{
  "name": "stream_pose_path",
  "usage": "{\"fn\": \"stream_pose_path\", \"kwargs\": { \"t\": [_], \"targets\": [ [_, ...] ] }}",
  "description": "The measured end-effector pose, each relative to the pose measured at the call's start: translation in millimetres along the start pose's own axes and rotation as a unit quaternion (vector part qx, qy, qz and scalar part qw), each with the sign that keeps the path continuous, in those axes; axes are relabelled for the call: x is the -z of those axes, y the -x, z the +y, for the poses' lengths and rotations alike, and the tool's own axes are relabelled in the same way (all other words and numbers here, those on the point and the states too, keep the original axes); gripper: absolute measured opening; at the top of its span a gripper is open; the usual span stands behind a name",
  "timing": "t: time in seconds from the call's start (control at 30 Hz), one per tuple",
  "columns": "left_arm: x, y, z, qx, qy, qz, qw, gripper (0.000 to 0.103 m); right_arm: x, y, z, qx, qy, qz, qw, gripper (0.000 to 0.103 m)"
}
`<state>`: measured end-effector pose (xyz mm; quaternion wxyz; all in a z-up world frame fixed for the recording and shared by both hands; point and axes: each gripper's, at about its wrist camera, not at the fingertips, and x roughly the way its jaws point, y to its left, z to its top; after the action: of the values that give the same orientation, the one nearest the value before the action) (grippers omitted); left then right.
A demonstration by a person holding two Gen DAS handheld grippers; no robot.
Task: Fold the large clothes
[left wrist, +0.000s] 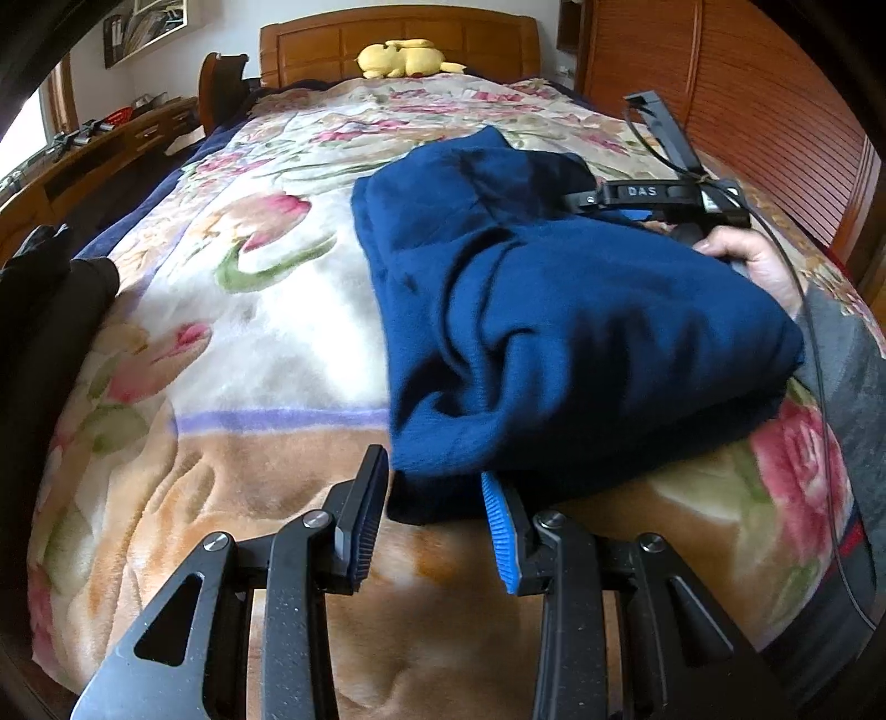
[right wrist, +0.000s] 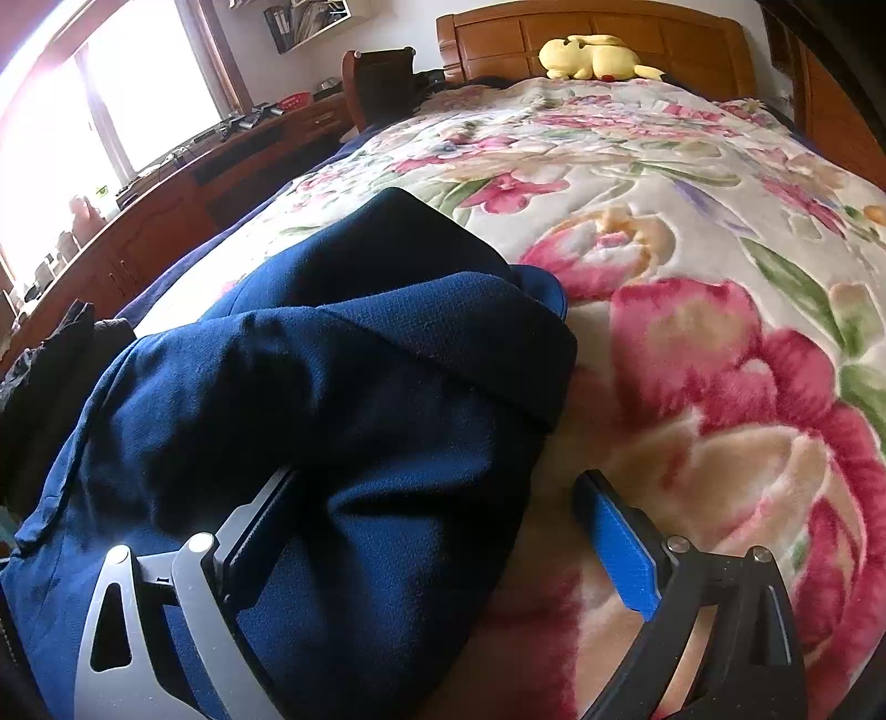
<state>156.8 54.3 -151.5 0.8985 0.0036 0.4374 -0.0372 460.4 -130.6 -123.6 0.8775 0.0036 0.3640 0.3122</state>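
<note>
Garment [left wrist: 554, 310], dark blue and bunched in thick folds, lies on the floral blanket [left wrist: 249, 343] of the bed, right of centre in the left wrist view. At the bottom of that view the left gripper [left wrist: 434, 498] has its jaws part open around the near hem; whether the pads press the cloth I cannot tell. In the right wrist view the right gripper [right wrist: 443, 493] stands wide open at the bottom of the frame, cloth lying between the fingers, the blue pad [right wrist: 626, 554] clear of it over the blanket. At upper centre a yellow plush [left wrist: 404, 58] rests by the wooden headboard [left wrist: 332, 44].
</note>
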Motion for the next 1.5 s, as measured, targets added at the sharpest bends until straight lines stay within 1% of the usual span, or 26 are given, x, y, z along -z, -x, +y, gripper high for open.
{"fn": "stream_pose_path", "kwargs": {
  "t": [0.07, 0.13, 0.17, 0.2, 0.27, 0.3, 0.33, 0.37, 0.4, 0.43, 0.47, 0.53, 0.6, 0.73, 0.83, 0.93, 1.07, 1.17, 1.3, 1.37, 1.43, 1.5],
  "targets": [
    [-0.9, -2.7, 0.2, -0.003, 0.001, 0.003, 1.0000, 0.036, 0.4, -0.7, -1.7, -0.008, -0.003, 0.003, 1.000, 0.097],
    [-1.1, -5.3, 4.0, 0.005, 0.013, 0.006, 0.9999, 0.036, 0.9, -1.1, -2.1, -0.017, -0.003, 0.005, 1.000, 0.097],
    [-0.9, -5.8, 6.9, 0.011, 0.021, 0.006, 0.9997, 0.035, 1.1, -1.2, -1.6, -0.023, -0.003, 0.005, 1.000, 0.093],
    [-0.6, -5.6, 10.5, 0.020, 0.030, 0.005, 0.9993, 0.030, 1.5, -0.2, -1.5, -0.035, -0.002, 0.005, 0.999, 0.089],
    [0.7, -4.8, 12.3, 0.024, 0.031, 0.003, 0.9992, 0.020, 2.1, 2.0, 0.0, -0.063, -0.001, 0.002, 0.998, 0.066],
    [0.7, -4.2, 12.0, 0.026, 0.027, 0.001, 0.9993, 0.015, 2.4, 4.0, 1.5, -0.069, 0.003, -0.004, 0.998, 0.059],
    [0.2, -3.0, 11.6, 0.027, 0.023, 0.000, 0.9994, 0.013, 2.5, 6.7, 3.6, -0.076, 0.006, -0.012, 0.997, 0.038],
    [-0.4, -1.0, 11.8, 0.028, 0.023, -0.003, 0.9993, 0.010, 2.6, 10.3, 5.9, -0.076, 0.009, -0.022, 0.997, 0.030],
    [-1.9, 2.3, 11.8, 0.031, 0.022, -0.008, 0.9993, 0.008, 2.8, 14.8, 8.6, -0.066, 0.015, -0.031, 0.997, 0.026],
    [-3.0, 5.0, 11.9, 0.030, 0.020, -0.012, 0.9993, 0.008, 2.7, 19.6, 9.9, -0.061, 0.017, -0.041, 0.997, 0.018],
    [-4.5, 9.0, 11.8, 0.030, 0.018, -0.020, 0.9992, 0.007, 2.5, 26.6, 10.0, -0.062, 0.014, -0.055, 0.996, 0.014],
    [-7.6, 19.8, 12.1, 0.033, 0.018, -0.039, 0.9985, 0.007, 2.7, 42.9, 11.8, -0.067, 0.009, -0.083, 0.994, 0.011],
    [-10.7, 31.4, 13.3, 0.037, 0.017, -0.060, 0.9974, 0.006, 3.0, 58.3, 21.7, -0.055, 0.027, -0.106, 0.993, 0.010],
    [-17.2, 53.4, 22.3, 0.038, 0.010, -0.095, 0.9947, 0.005, -3.3, 85.1, 44.9, -0.035, 0.046, -0.122, 0.991, 0.007],
    [-21.7, 69.8, 38.4, 0.036, 0.012, -0.120, 0.9921, 0.005, -14.6, 102.7, 75.8, -0.013, 0.080, -0.129, 0.988, 0.007],
    [-25.3, 92.8, 59.5, 0.033, 0.013, -0.150, 0.9880, 0.004, -33.6, 119.7, 111.3, 0.001, 0.108, -0.138, 0.985, 0.006],
    [-29.9, 132.0, 94.2, 0.010, 0.004, -0.190, 0.9817, 0.004, -55.8, 139.7, 167.4, 0.009, 0.146, -0.153, 0.977, 0.006],
    [-30.3, 165.4, 131.0, -0.014, 0.007, -0.204, 0.9788, 0.004, -74.4, 147.3, 216.6, 0.008, 0.174, -0.157, 0.972, 0.006],
    [-23.8, 215.8, 188.3, -0.074, 0.005, -0.217, 0.9733, 0.004, -94.9, 150.3, 296.3, -0.009, 0.215, -0.167, 0.962, 0.006],
    [-18.1, 242.6, 222.2, -0.113, 0.014, -0.223, 0.9681, 0.004, -103.2, 148.3, 341.1, -0.026, 0.231, -0.169, 0.958, 0.006],
    [-9.2, 264.1, 251.5, -0.144, 0.027, -0.233, 0.9614, 0.004, -109.0, 147.5, 376.3, -0.050, 0.234, -0.177, 0.955, 0.006],
    [2.9, 284.9, 283.9, -0.182, 0.045, -0.239, 0.9527, 0.004, -112.7, 140.8, 414.9, -0.073, 0.241, -0.181, 0.951, 0.006]
  ]
}}
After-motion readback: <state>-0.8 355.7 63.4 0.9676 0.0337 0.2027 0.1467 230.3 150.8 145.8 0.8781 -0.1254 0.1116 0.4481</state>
